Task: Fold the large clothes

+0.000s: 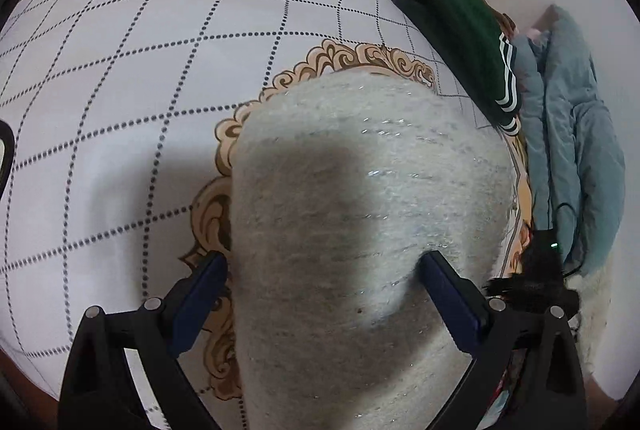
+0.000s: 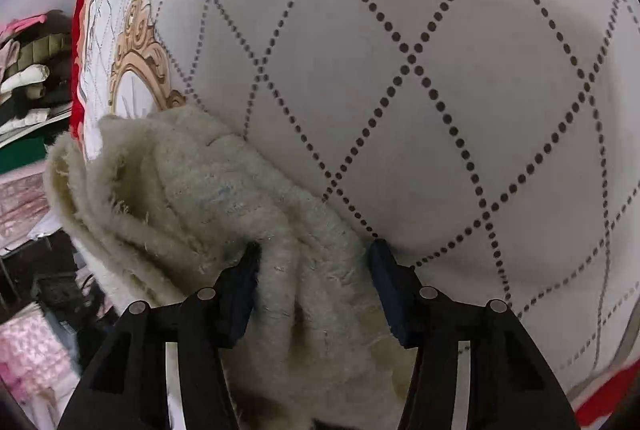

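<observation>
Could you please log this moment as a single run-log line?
left tool: open astride cream sweater | right tool: open astride sweater | bedsheet beneath | green garment aside

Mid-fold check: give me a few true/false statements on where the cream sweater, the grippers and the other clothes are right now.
1. The left gripper has its fingers spread wide over the cream sweater. True.
2. The right gripper is over bare bedsheet only. False: sweater fabric lies bunched between its fingers.
3. A dark green garment lies at the bed's far edge. True.
4. The bedsheet is plain white. False: it has a dotted diamond grid.
</observation>
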The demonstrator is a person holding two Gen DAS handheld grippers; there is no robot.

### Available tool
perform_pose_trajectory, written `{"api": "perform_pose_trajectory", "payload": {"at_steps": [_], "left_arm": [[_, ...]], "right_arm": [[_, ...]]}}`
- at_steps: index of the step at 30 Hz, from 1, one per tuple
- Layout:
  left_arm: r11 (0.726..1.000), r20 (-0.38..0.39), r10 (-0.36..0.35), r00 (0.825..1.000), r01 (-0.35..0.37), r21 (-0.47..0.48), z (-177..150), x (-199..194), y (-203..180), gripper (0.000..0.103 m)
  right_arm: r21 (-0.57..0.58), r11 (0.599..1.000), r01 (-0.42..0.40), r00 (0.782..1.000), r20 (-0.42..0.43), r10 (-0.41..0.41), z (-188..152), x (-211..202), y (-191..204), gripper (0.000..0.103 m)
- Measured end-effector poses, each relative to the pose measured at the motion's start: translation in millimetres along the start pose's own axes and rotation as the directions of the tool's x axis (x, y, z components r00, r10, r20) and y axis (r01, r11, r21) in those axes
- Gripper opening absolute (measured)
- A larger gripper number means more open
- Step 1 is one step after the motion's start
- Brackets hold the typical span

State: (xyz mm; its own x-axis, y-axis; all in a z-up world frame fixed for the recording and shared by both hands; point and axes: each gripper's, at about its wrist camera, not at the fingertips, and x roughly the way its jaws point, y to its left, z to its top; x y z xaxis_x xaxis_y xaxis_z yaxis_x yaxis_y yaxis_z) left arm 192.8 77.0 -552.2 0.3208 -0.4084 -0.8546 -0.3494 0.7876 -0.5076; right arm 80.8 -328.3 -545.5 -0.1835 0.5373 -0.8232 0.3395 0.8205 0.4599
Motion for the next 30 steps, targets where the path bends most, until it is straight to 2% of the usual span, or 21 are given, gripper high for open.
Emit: {"api": "perform_pose_trajectory", "payload": {"at_steps": [2,3,4,5,7,10,12,13,15,18,19,20,21,22,24,26,28,30], "left_arm": [[1.0,-0.009,-0.023,1.0,0.023,0.0,1,-2,6,0.1],[0.999,-0.015,-0.041,0.999,0.04,-0.006,1,-2,9,0.1],[0.998,-0.02,-0.065,0.998,0.065,-0.015,1,-1,11,0.1],[0.996,-0.023,-0.087,0.996,0.087,-0.022,0,1,13,0.1],[0.991,-0.021,-0.131,0.991,0.131,-0.027,-3,5,14,0.1],[0.993,-0.007,-0.114,0.993,0.115,0.025,-2,6,6,0.1],[0.992,0.0,-0.11,0.994,0.11,0.055,3,6,1,0.1],[0.992,-0.002,-0.109,0.994,0.109,0.069,7,7,-1,0.1],[0.989,-0.002,-0.115,0.993,0.115,0.092,15,9,-4,0.1],[0.979,-0.033,-0.106,0.994,0.11,0.169,34,16,-15,0.1],[0.975,-0.06,-0.099,0.993,0.109,0.196,39,18,-20,0.1],[0.972,-0.081,-0.095,0.992,0.11,0.21,42,19,-23,0.1],[0.969,-0.096,-0.089,0.991,0.109,0.222,43,19,-24,0.1],[0.964,-0.11,-0.085,0.99,0.11,0.241,42,16,-24,0.1],[0.956,-0.129,-0.07,0.989,0.104,0.275,35,15,-24,0.1],[0.95,-0.138,-0.054,0.989,0.093,0.3,27,17,-25,0.1],[0.94,-0.113,-0.039,0.993,0.074,0.332,21,14,-34,0.1],[0.932,-0.086,-0.027,0.996,0.056,0.359,19,9,-45,0.1]], "right_arm": [[-0.045,0.999,-0.018,1.0,-0.001,0.018,-5,-18,3,0.082],[-0.08,0.996,-0.04,0.999,0.016,0.041,-9,-29,7,0.086],[-0.119,0.987,-0.104,0.994,0.029,0.108,-11,-38,11,0.094],[-0.139,0.981,-0.134,0.99,0.023,0.138,-11,-37,14,0.103],[-0.173,0.969,-0.176,0.984,-0.026,0.174,-7,-25,19,0.103],[-0.243,0.951,-0.193,0.976,-0.15,0.16,0,11,36,0.103],[-0.293,0.941,-0.167,0.976,-0.187,0.115,1,31,52,0.103],[-0.287,0.942,-0.173,0.974,-0.19,0.121,0,32,53,0.103],[-0.219,0.948,-0.23,0.964,-0.183,0.192,-9,25,46,0.103],[-0.152,0.937,-0.314,0.938,-0.199,0.282,-45,17,30,0.098],[-0.146,0.939,-0.311,0.941,-0.188,0.282,-53,17,27,0.098],[-0.128,0.952,-0.279,0.956,-0.136,0.262,-61,13,18,0.098],[-0.109,0.956,-0.272,0.96,-0.094,0.263,-65,12,11,0.098],[-0.086,0.958,-0.274,0.961,-0.054,0.27,-67,11,4,0.098],[-0.048,0.953,-0.3,0.954,-0.025,0.299,-67,18,-5,0.098],[-0.058,0.953,-0.298,0.954,0.002,0.299,-68,31,2,0.103],[-0.073,0.956,-0.285,0.958,0.017,0.287,-75,44,22,0.103],[-0.081,0.958,-0.276,0.96,0.031,0.279,-80,49,38,0.096]]}}
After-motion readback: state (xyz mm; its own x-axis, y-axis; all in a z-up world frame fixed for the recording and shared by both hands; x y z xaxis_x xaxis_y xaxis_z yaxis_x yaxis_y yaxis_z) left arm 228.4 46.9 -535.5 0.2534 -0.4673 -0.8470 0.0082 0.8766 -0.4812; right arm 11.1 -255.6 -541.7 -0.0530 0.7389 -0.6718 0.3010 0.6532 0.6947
